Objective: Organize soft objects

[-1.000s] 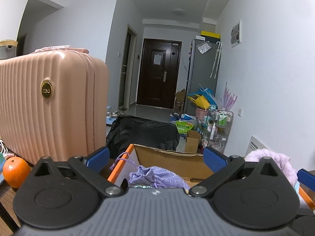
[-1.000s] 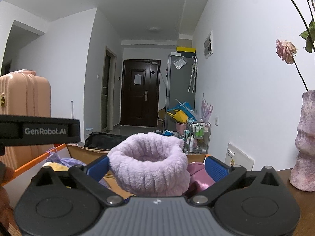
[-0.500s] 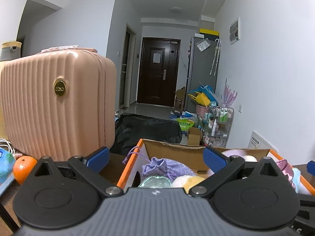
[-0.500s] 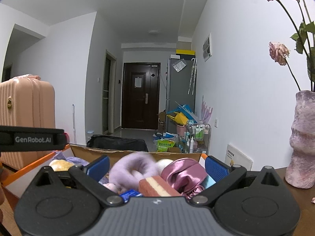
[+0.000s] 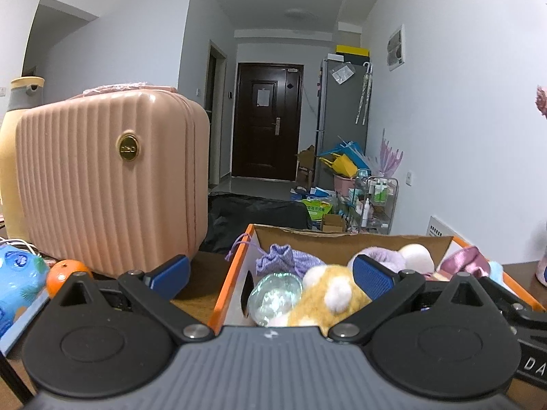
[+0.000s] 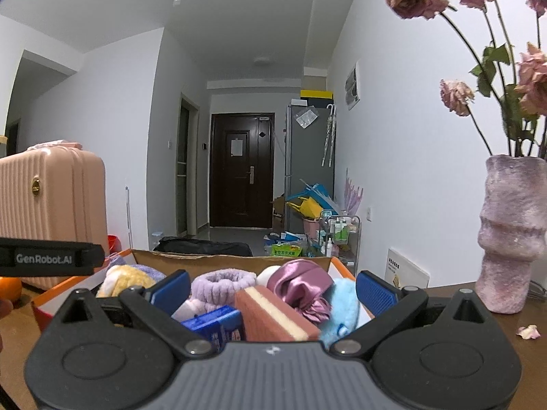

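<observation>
Left gripper [image 5: 271, 275] wide open, holding nothing, straddling the near-left wall of the cardboard box [image 5: 342, 239] on the worktop [image 5: 201, 273]. Right gripper [image 6: 273, 288] also wide open and empty, over the box. Purple fuzzy headband [image 6: 222, 285] lies in the box among other soft items, ring opening facing up, beside the pink-and-cream sponge [image 6: 273, 314].
</observation>
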`<act>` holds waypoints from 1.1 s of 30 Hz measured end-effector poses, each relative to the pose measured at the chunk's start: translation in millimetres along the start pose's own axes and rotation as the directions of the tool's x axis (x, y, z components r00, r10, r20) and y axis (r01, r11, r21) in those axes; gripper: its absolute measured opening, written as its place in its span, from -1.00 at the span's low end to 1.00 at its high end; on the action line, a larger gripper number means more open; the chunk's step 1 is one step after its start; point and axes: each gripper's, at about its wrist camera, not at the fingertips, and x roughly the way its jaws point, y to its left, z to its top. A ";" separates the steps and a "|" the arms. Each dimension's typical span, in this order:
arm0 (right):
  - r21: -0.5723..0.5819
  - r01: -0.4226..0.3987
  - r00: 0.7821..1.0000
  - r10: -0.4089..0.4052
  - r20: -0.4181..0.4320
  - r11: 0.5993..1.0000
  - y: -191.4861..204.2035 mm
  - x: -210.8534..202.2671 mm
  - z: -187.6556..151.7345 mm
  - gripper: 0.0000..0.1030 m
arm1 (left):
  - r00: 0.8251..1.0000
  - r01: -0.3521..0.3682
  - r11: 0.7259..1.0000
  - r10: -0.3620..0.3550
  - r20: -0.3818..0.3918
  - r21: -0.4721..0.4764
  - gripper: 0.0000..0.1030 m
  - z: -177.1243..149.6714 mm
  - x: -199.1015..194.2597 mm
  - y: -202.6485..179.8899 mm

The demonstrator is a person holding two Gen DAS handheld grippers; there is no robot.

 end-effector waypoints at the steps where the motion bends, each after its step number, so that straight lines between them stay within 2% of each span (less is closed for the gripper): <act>1: 0.000 0.001 1.000 -0.001 0.000 1.000 -0.3 -4.8 -1.4 1.00 | 1.000 0.003 1.000 -0.003 0.000 0.005 1.00 -0.8 -4.2 0.5; 13: 0.012 0.011 1.000 -0.011 -0.006 1.000 -7.3 -74.0 -10.9 1.00 | 1.000 0.028 0.999 -0.027 -0.010 0.039 1.00 -18.2 -69.0 8.9; 33: 0.027 -0.007 0.998 0.009 -0.066 1.000 -10.9 -210.2 -14.5 1.00 | 0.995 0.104 0.990 -0.104 -0.006 0.094 1.00 -46.8 -207.6 38.7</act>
